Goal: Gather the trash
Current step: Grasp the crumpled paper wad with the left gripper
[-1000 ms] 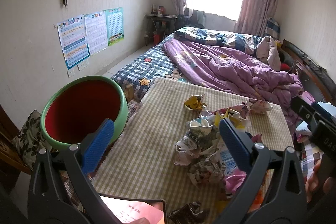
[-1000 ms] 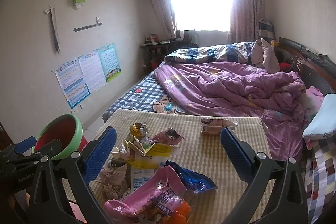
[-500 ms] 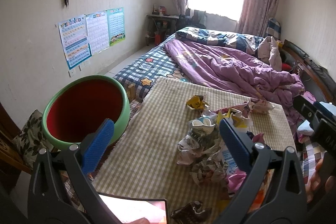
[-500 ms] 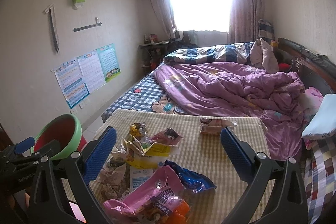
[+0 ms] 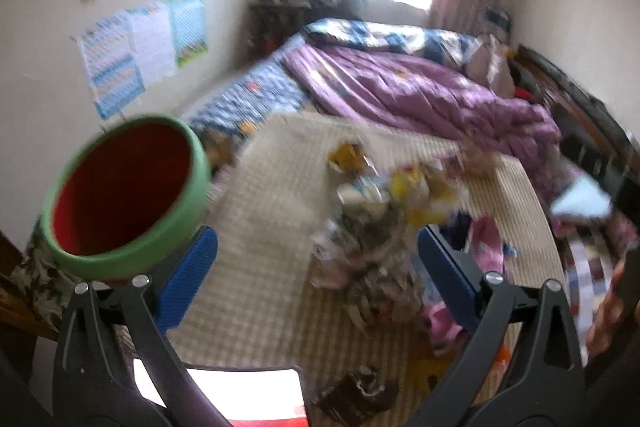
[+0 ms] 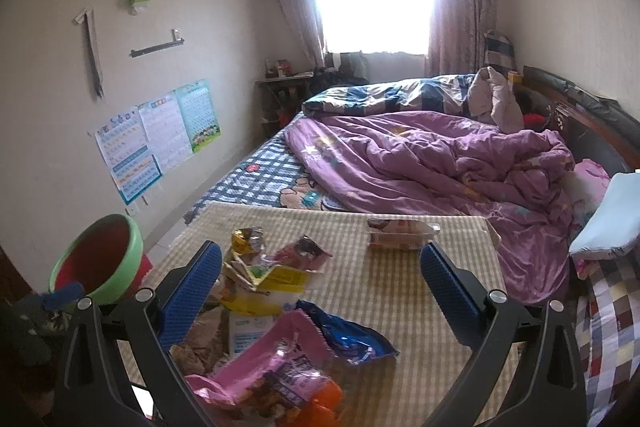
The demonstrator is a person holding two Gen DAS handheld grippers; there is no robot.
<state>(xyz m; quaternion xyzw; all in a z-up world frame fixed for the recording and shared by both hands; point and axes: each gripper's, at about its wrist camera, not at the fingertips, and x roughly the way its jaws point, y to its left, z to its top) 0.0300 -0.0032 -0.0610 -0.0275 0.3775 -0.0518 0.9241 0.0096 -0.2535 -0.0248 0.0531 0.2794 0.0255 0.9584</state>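
Observation:
A heap of crumpled wrappers lies on the checked table, blurred in the left wrist view. My left gripper hangs open over the table's near left part, with nothing between its blue pads. A green bin with a red inside stands left of the table. In the right wrist view, my right gripper is open above the table. A pink snack bag, a blue wrapper, a yellow carton and a small packet lie below it. The bin stands far left.
A bed with a purple quilt runs behind the table. A phone with a lit screen lies at the table's near edge. A hand shows at the right rim of the left wrist view. Posters hang on the left wall.
The left wrist view has swung and blurred: the bin and the heap have shifted in it, and the right gripper has dropped out of it. The right gripper's view has barely changed.

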